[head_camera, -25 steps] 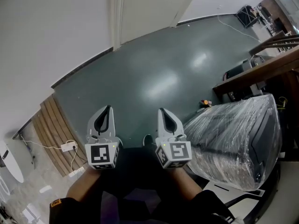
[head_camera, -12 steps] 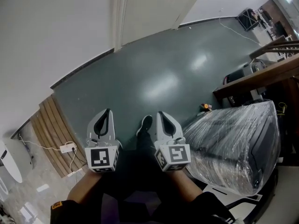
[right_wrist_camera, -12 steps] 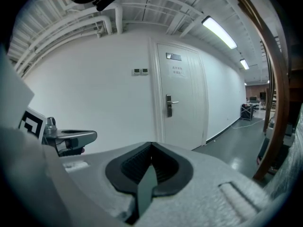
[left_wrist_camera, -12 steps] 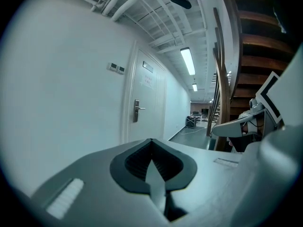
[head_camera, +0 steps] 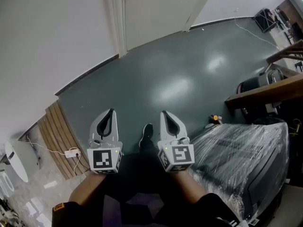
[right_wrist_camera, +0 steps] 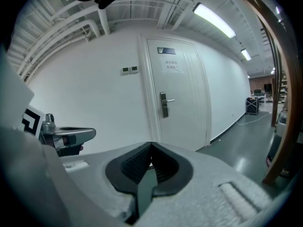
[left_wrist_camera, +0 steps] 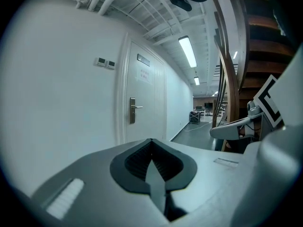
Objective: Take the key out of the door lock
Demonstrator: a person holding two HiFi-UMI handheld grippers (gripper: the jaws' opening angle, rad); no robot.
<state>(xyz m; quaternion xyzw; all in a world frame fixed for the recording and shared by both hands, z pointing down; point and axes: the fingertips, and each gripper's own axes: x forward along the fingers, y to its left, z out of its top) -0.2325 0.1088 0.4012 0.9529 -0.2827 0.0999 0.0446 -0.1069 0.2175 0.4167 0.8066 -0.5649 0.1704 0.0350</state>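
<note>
Grey-white and side by side ahead of the person's body, on forearms (head_camera: 87,189) stretched forward, the left hand-held gripper (head_camera: 110,113) and the right hand-held gripper (head_camera: 165,114) both point slightly below level over the dark green floor (head_camera: 165,79). Each has its jaws pressed together with nothing between them. Well ahead of both stands the white door (right_wrist_camera: 185,79), its lock plate (right_wrist_camera: 164,107) a little left of the left hand-held gripper's line and just right of the right one's; the key is too small to make out there
</note>
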